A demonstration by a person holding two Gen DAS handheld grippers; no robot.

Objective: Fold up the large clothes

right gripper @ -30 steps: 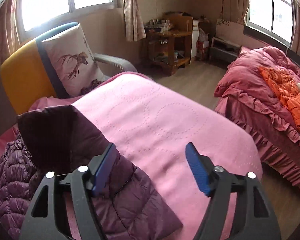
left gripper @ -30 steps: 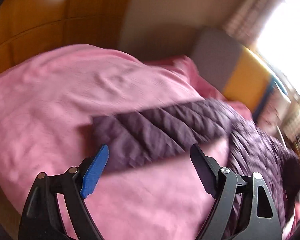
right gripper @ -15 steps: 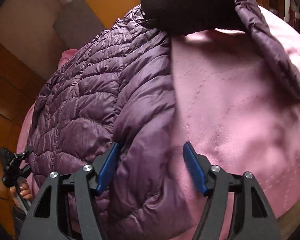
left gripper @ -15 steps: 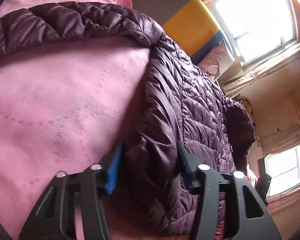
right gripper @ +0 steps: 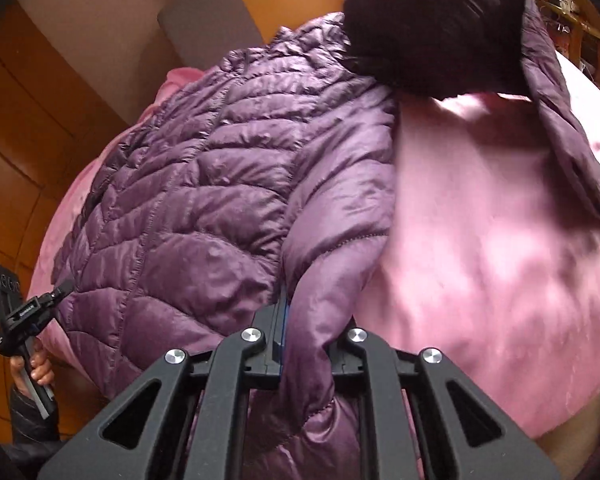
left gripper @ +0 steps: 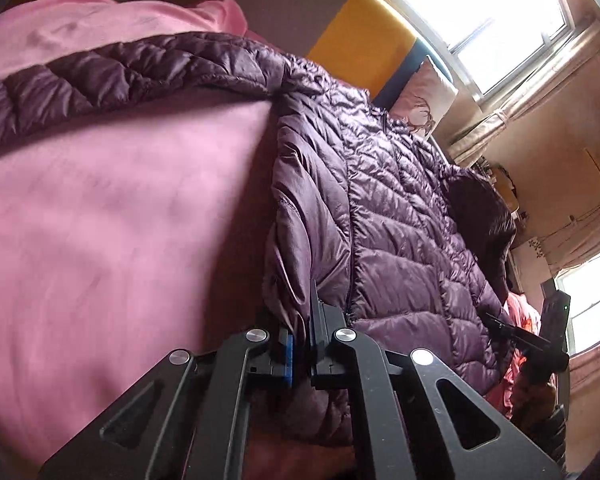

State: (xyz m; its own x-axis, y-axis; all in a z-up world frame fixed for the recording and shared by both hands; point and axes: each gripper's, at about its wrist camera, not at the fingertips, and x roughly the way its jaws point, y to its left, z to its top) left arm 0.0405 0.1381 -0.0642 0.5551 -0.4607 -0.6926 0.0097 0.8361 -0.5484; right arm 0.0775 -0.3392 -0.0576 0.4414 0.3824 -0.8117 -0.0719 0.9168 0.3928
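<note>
1. Surface: bed w/ pink bedspread [left gripper: 112, 216], slightly rumpled. Wooden panelling behind the bed. Bright windows w/ curtains [left gripper: 500, 20] on far side of room.
2. Purple quilted jacket [left gripper: 380, 220] lies flat on the bedspread, front up, zip closed. One sleeve [left gripper: 120, 76] stretches out sideways across the pink cover; other sleeve [right gripper: 560, 120] runs out on the opposite side, w/ dark hood [right gripper: 432, 28] at the top.
3. Around: yellow/grey chair [left gripper: 360, 52] w/ deer-print cushion [left gripper: 420, 108] beyond the jacket. Cluttered shelves near the windows, detail too small to read.
4. Left gripper [left gripper: 302, 344]: jaws pinched shut on jacket's side edge near the hem; fabric bunches between the pads.
5. Right gripper [right gripper: 300, 332]: jaws clamped on the opposite side edge, a fold of fabric squeezed between them.
6. In right wrist view, person's hand [right gripper: 36, 368] holding the other tool shows at far side of the jacket.
7. Vs. 1 s ago: both jaws stood wide and clear of fabric, cameras looked out over the bed/room. Both have just been closing, now w/ jacket edge between them; views now close on the garment.
</note>
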